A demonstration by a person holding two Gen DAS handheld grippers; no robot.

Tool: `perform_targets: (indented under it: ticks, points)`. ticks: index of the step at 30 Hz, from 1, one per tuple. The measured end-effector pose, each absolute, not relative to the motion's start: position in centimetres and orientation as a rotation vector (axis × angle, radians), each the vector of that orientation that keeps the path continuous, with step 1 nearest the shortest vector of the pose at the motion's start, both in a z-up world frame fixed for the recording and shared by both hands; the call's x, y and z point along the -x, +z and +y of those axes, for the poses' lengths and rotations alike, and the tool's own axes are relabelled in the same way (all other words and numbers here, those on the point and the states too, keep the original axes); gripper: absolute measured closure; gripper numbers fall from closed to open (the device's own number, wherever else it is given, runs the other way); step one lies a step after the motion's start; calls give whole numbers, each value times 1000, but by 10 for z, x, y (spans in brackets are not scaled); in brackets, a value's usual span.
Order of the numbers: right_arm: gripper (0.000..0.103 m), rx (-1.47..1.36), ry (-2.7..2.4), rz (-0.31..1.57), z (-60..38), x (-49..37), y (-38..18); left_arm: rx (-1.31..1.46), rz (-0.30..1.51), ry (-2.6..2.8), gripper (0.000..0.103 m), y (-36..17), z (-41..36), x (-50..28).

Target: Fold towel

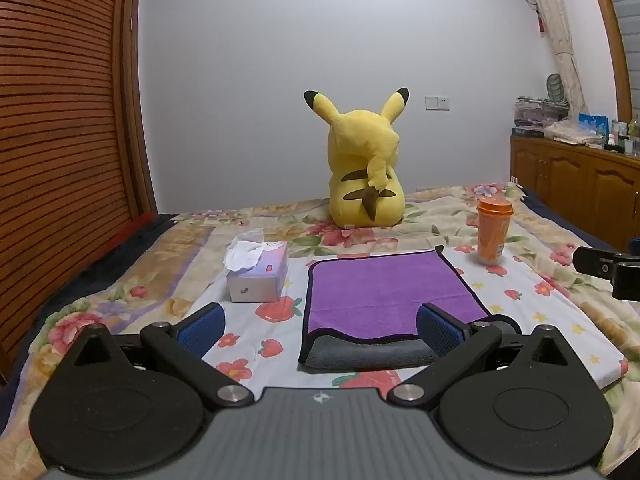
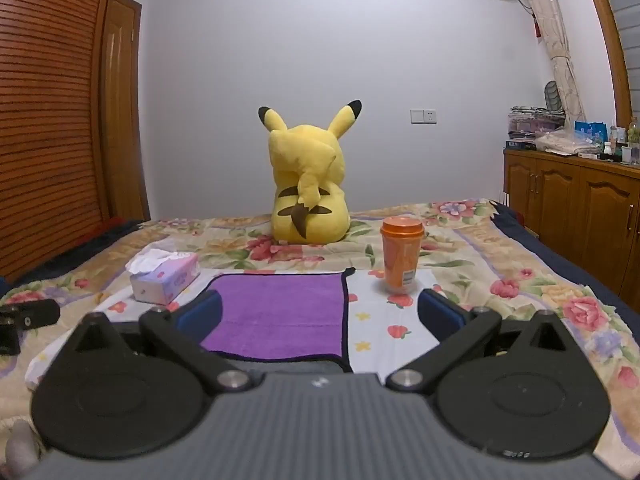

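A purple towel (image 1: 384,292) with a black hem and grey underside lies folded flat on a strawberry-print cloth (image 1: 272,332) on the bed. Its grey lower layer shows along the near edge. It also shows in the right wrist view (image 2: 280,316). My left gripper (image 1: 320,326) is open and empty, held just before the towel's near left corner. My right gripper (image 2: 320,314) is open and empty, held before the towel's near right corner. The right gripper's side shows at the right edge of the left wrist view (image 1: 612,272).
A tissue box (image 1: 258,272) stands left of the towel. An orange lidded cup (image 1: 494,230) stands at its far right corner. A yellow Pikachu plush (image 1: 364,168) sits behind. A wooden wardrobe (image 1: 60,120) is left, a wooden cabinet (image 1: 580,184) right.
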State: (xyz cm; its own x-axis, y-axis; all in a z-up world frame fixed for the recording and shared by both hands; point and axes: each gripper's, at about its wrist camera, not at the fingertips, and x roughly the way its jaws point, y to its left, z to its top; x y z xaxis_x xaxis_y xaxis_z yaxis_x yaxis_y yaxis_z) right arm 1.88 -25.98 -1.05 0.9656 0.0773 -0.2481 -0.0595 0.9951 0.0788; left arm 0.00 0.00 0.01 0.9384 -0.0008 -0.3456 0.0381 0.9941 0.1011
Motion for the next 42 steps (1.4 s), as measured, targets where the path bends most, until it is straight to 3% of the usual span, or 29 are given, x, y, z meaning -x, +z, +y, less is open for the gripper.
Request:
perform_targets:
  ticks: [42]
  points:
    - [0, -65, 68, 256, -255, -18, -9, -106, 349, -16, 0, 0, 0, 1]
